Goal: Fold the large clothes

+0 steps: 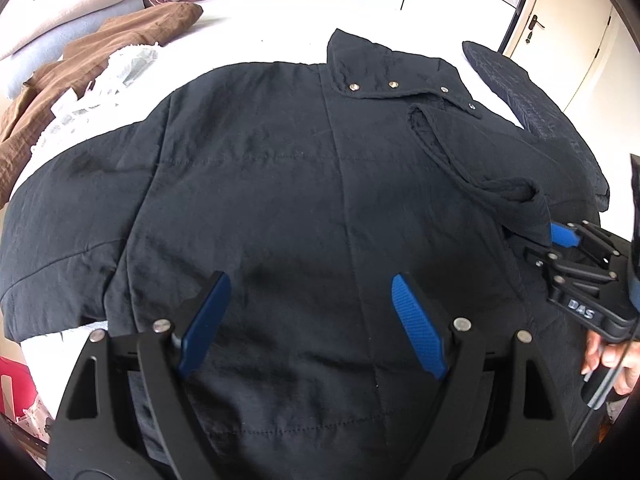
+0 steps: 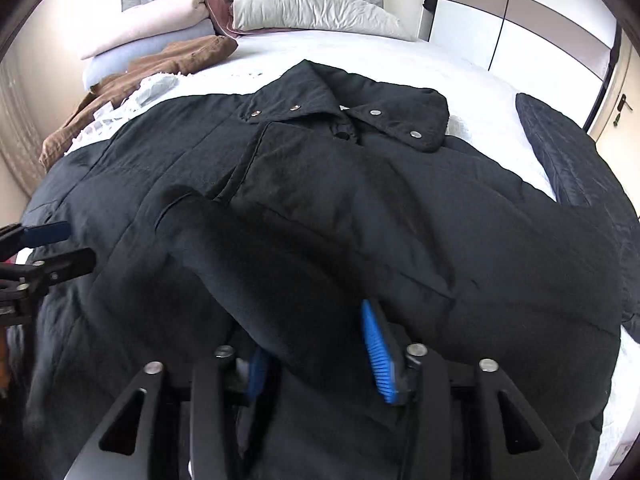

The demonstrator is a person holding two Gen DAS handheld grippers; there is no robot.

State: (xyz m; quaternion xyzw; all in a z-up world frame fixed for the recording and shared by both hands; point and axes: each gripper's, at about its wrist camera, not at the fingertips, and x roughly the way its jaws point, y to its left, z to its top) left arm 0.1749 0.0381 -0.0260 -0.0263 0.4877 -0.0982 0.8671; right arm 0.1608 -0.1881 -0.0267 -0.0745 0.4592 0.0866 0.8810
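A large black padded jacket [image 1: 280,200] lies spread on the white bed [image 1: 280,28], collar with metal snaps [image 1: 392,85] at the far side. My left gripper [image 1: 310,292] is open and empty, hovering over the jacket's lower body. My right gripper [image 2: 316,340] is shut on the jacket's right sleeve [image 2: 260,264], which is lifted and drawn across the front of the jacket [image 2: 360,208]. The right gripper also shows in the left wrist view [image 1: 556,240], at the sleeve's cuff end. The left gripper shows at the left edge of the right wrist view [image 2: 60,244].
Pillows [image 2: 312,8] and folded blankets [image 2: 140,28] lie at the headboard. A brown garment [image 1: 100,44] and a white lace cloth [image 1: 100,84] lie at the far left. A dark quilted item [image 2: 568,152] lies at the right. A wardrobe and a door [image 1: 560,32] stand beyond the bed.
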